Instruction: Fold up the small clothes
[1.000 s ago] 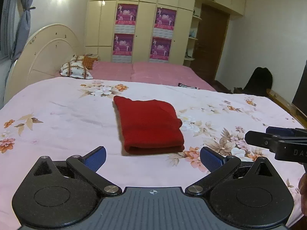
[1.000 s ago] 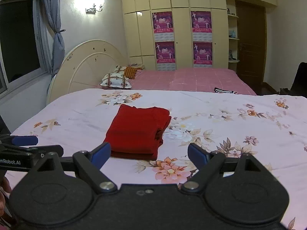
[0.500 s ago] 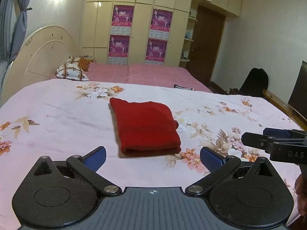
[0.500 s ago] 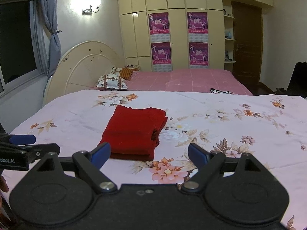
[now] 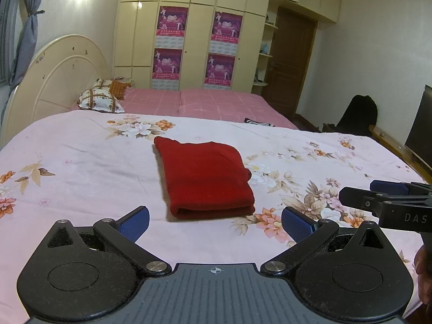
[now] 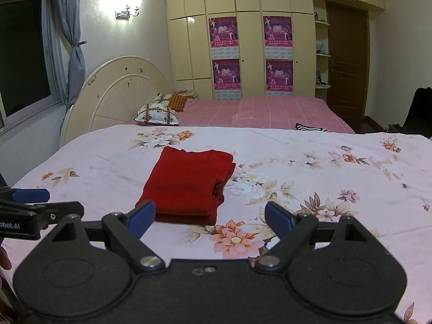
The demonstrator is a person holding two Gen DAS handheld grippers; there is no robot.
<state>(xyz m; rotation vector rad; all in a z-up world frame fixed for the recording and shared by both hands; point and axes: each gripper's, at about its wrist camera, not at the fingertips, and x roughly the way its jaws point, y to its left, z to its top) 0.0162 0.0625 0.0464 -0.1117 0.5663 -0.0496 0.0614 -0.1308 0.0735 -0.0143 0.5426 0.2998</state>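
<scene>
A red garment [image 5: 205,178] lies folded into a neat rectangle on the flowered pink bedsheet [image 5: 81,167]. My left gripper [image 5: 214,222] hovers just short of its near edge, open, with nothing between the blue pads. In the right wrist view the same red garment [image 6: 186,183] sits ahead and slightly left of my right gripper [image 6: 209,218], which is also open and holds nothing. Each gripper shows at the edge of the other's view: the right gripper [image 5: 378,197] at the right, the left gripper [image 6: 35,208] at the left.
A second bed with a pink checked cover [image 5: 205,102] and patterned pillows [image 5: 101,100] lies beyond. A rounded cream headboard [image 5: 54,81] stands at the left, wardrobes [image 5: 194,40] behind. A dark screen [image 5: 419,124] and black bag [image 5: 356,113] are at the right.
Both views have shifted only slightly; the red garment sits a touch lower left in the left wrist view. Both grippers remain open, and the garment has not moved on the sheet.
</scene>
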